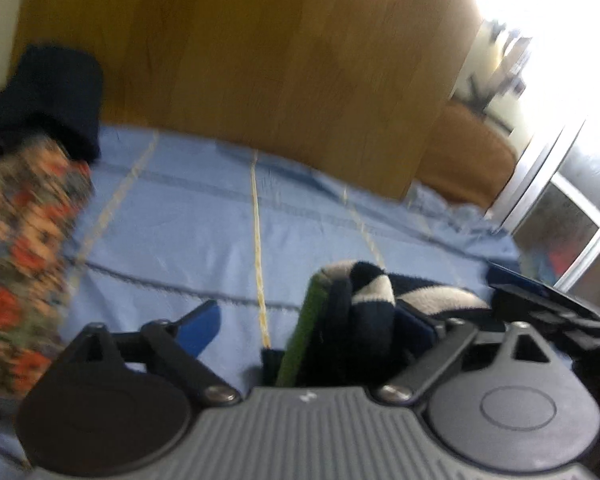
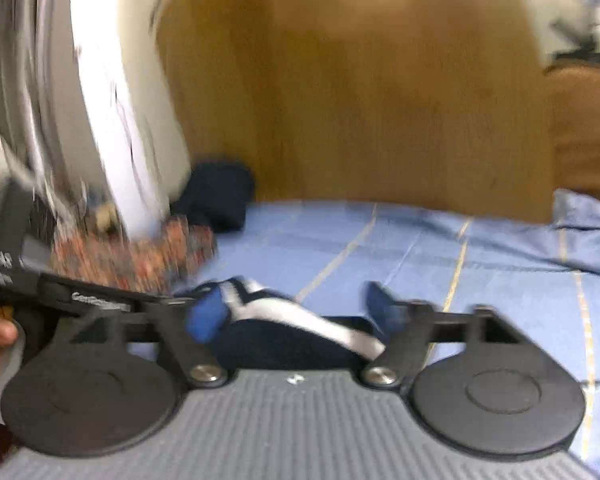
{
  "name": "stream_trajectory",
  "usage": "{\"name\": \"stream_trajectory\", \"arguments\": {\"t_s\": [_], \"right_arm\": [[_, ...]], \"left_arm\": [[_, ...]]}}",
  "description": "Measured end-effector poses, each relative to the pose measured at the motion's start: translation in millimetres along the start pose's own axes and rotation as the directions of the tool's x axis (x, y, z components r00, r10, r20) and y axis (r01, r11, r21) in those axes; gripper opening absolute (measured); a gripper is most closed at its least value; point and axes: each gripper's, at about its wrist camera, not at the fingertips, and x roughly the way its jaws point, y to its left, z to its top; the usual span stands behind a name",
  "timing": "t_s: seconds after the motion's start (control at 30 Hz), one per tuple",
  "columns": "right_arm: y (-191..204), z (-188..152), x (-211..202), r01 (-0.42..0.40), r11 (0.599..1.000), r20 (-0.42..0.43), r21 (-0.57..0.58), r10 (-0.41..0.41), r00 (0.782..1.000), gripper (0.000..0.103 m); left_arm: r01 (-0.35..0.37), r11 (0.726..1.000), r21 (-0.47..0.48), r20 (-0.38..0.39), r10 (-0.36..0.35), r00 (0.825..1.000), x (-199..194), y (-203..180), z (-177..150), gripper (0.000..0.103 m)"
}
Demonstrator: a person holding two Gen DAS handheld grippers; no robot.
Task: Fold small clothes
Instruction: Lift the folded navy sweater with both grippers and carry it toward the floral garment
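Note:
A small navy and white striped garment with a green edge (image 1: 364,312) lies bunched on the blue sheet (image 1: 188,232), between my left gripper's (image 1: 312,320) spread fingers, against the right one. That gripper is open. In the right wrist view the same striped garment (image 2: 284,320) lies between my right gripper's (image 2: 296,308) blue pads (image 2: 206,316), which stand wide apart. The right gripper is open, with the garment low between its fingers. The view is blurred.
A floral patterned cloth (image 1: 24,232) and a dark navy garment (image 1: 48,96) lie at the left. A wooden headboard (image 1: 260,60) stands behind the bed. The other gripper's black body (image 1: 556,312) is at the right. A window (image 1: 572,216) is far right.

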Motion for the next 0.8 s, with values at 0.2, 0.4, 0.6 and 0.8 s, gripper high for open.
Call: {"name": "stream_trajectory", "arguments": {"t_s": [0.2,0.4,0.6,0.8], "right_arm": [[-45,-35,-52,-0.042,0.966,0.014,0.256,0.040,0.999,0.092],[-63,-73,-44,-0.065,0.901,-0.074,0.428,0.107,0.992,0.092],[-46,-76,-13,-0.084,0.913,-0.150,0.399,0.156,0.976,0.094],[-40,-77,-2,-0.083,0.926,-0.119,0.369,0.135,0.984,0.089]], "left_arm": [[0.048,0.999,0.003,-0.040,-0.047,0.998,-21,10,-9,0.103],[0.161,0.974,-0.160,-0.176,-0.188,0.966,10,27,-35,0.103],[0.202,0.963,-0.177,-0.179,-0.234,0.956,25,27,-46,0.103],[0.259,0.957,-0.133,-0.133,-0.276,0.952,38,9,-52,0.102]]}}
